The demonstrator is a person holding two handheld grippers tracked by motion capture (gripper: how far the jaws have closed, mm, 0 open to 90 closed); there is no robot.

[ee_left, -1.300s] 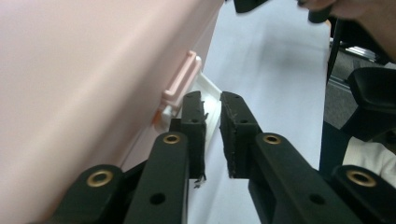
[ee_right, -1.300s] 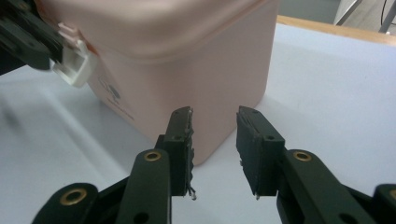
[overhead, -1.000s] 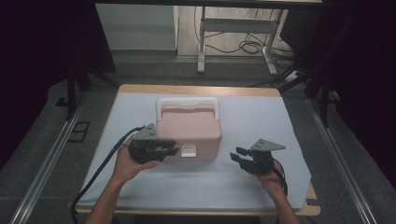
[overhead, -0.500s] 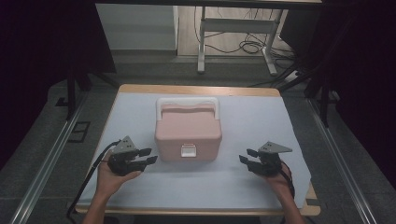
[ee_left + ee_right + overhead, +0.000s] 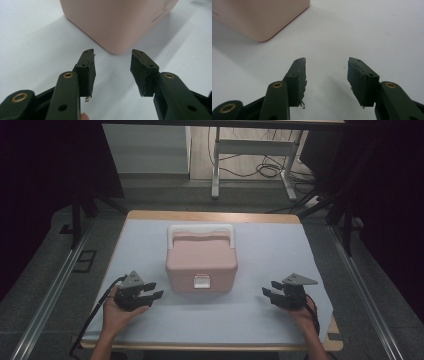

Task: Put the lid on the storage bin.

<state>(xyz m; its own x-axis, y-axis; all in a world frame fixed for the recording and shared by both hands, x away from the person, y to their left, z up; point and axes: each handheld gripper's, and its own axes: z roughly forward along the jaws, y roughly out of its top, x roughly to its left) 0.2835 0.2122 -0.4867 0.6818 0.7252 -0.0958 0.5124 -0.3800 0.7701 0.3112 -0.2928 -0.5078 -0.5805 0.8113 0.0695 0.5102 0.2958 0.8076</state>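
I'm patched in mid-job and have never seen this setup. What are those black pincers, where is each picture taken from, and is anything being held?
There is no robot: a person holds a black two-jaw hand gripper in each hand. The high view looks down from above the person's side of the table. There the left gripper sits left of a pink plastic lidded box with a white handle and a white front latch, and the right gripper sits to its right. The box stands on the white sheet covering the wooden table. The two close views come from cameras riding on each gripper, looking along its jaws. Both pairs of jaws have just been opening and stand apart with nothing between them; neither touches the box.
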